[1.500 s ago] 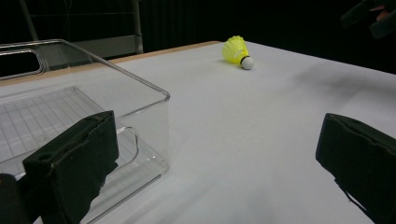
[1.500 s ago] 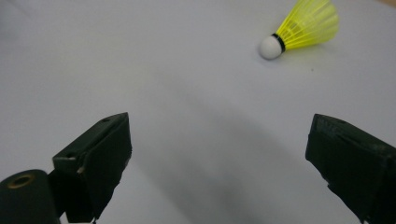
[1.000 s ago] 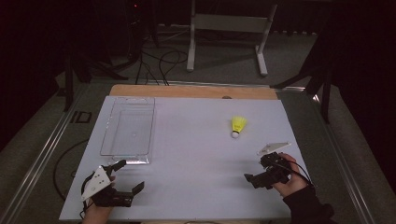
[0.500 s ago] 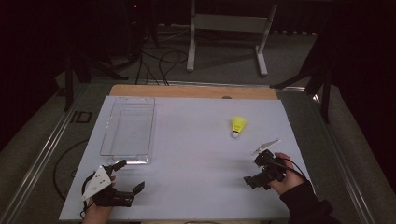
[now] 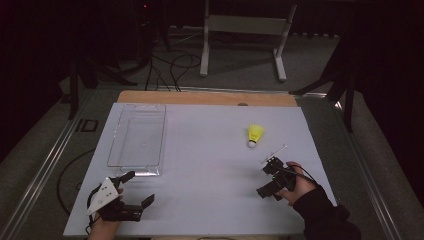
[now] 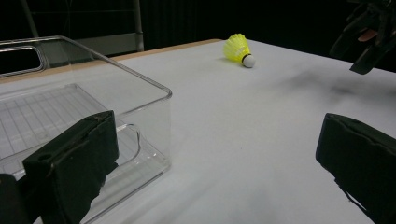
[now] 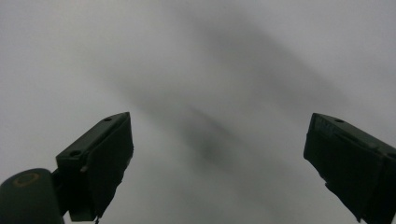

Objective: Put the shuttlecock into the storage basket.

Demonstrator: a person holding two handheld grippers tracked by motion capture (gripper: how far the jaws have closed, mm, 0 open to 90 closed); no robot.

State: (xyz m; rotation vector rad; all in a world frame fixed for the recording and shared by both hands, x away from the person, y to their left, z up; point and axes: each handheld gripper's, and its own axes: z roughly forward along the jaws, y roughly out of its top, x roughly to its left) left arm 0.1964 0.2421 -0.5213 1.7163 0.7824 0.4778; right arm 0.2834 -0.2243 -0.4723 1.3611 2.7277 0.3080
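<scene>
A yellow shuttlecock [image 5: 255,134] with a white cork tip lies on its side on the white table, right of centre; it also appears far off in the left gripper view [image 6: 237,48]. My right gripper [image 5: 265,179] hovers a short way nearer than it, held in a dark-sleeved hand, its jaws open and pointing down at bare table [image 7: 219,140]. My left gripper [image 5: 138,189] rests near the front left, open and empty [image 6: 217,140], just in front of a clear plastic tray [image 5: 111,150]. The tray [image 6: 140,77] holds nothing.
A white sheet [image 5: 210,200] covers the table, with a wooden strip [image 5: 200,97] along the far edge. Beyond the table stand a metal frame [image 5: 245,25] and floor cables. The right gripper [image 6: 369,37] appears at the upper right of the left gripper view.
My right gripper has moved a little left and forward toward the shuttlecock and tilted to face the table. The left gripper has stayed put.
</scene>
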